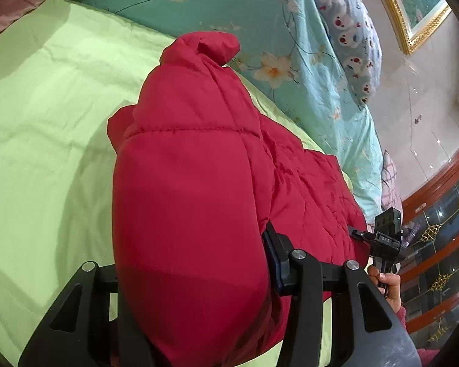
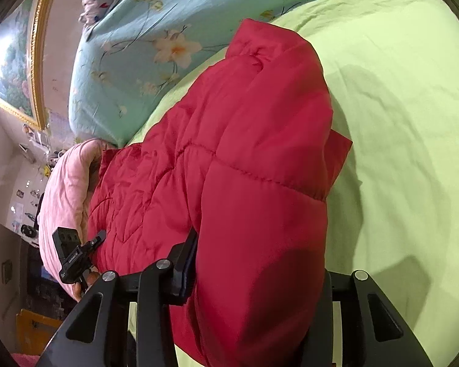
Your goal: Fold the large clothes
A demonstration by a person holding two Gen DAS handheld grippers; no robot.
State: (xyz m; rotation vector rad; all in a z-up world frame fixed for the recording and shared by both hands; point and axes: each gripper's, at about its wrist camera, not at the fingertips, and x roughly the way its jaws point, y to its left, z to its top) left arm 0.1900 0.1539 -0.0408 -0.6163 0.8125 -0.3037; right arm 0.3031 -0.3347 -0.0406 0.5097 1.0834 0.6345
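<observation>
Two grippers of mine — left gripper point(image 1: 195, 278) and right gripper point(image 2: 260, 272) — each clamp a thick fold of the puffy red quilted jacket point(image 1: 199, 168), its bulk draped over the pale green bedsheet point(image 1: 46, 107) beside a teal floral quilt point(image 1: 260, 9)

We hold the left gripper point(image 1: 195, 278) clamped on a thick fold of the red padded jacket point(image 1: 199, 168), which extends ahead over the green sheet point(image 1: 46, 122); the right gripper point(image 1: 382, 238) sits beside it
</observation>
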